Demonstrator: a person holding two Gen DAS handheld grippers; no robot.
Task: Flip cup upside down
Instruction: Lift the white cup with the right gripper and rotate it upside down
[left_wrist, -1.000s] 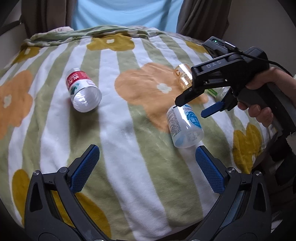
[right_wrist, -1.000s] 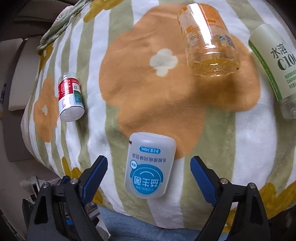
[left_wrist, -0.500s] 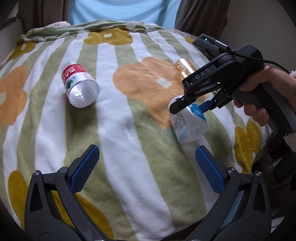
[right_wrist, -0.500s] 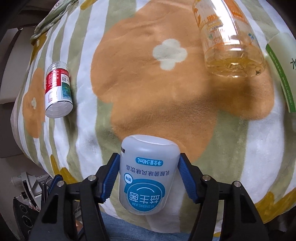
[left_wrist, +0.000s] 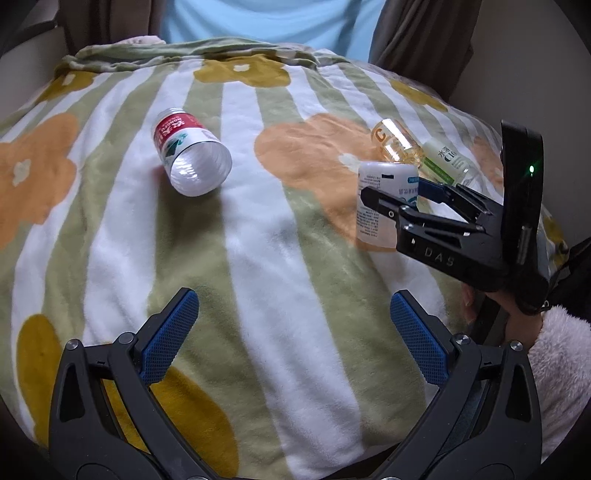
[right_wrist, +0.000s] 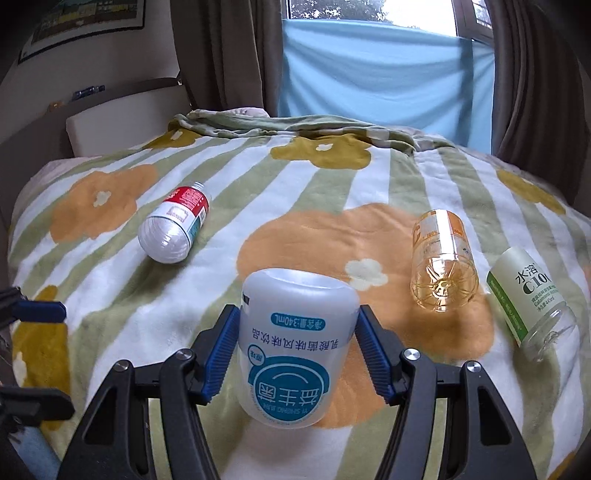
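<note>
Left wrist view: the left gripper hangs released over the blanket, well apart from the cup at far right, which the right gripper holds upright.

Right wrist view: the right gripper grasps the cup, closed end up, print inverted, ready to set down.

R hand-held gripper clamps white cup, label inverted, above striped blanket w/ 3 bottles lying.
</note>
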